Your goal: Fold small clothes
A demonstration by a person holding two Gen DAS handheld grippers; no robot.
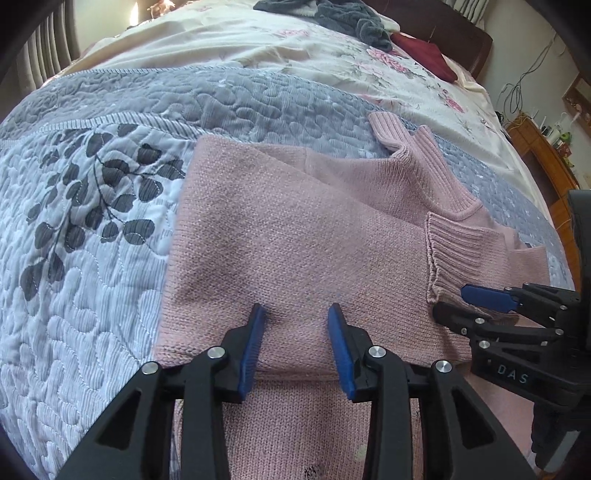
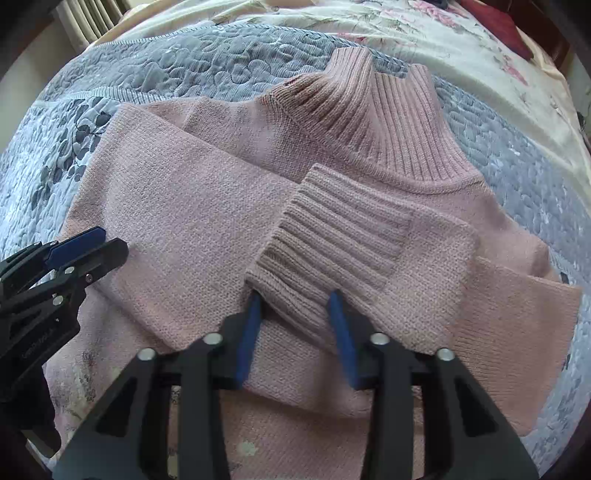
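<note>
A pink knitted sweater (image 1: 295,229) lies on the quilted bed cover, its ribbed turtleneck (image 2: 384,122) pointing away and both sleeves folded across the body. My left gripper (image 1: 296,310) is open, fingertips resting on the left folded sleeve near its lower edge. In the right wrist view it shows at the left (image 2: 94,243). My right gripper (image 2: 294,295) is open too, its blue pads at either side of the near corner of the ribbed cuff (image 2: 332,236). Seen from the left wrist, the right gripper (image 1: 467,304) sits just below that cuff (image 1: 469,247).
The blue-grey quilt (image 1: 92,236) with a leaf print spreads left and beyond the sweater. Farther back lie a floral sheet (image 1: 332,59), a dark grey garment (image 1: 343,18) and a dark red cloth (image 1: 424,55). A wooden cabinet (image 1: 546,158) stands past the bed's right edge.
</note>
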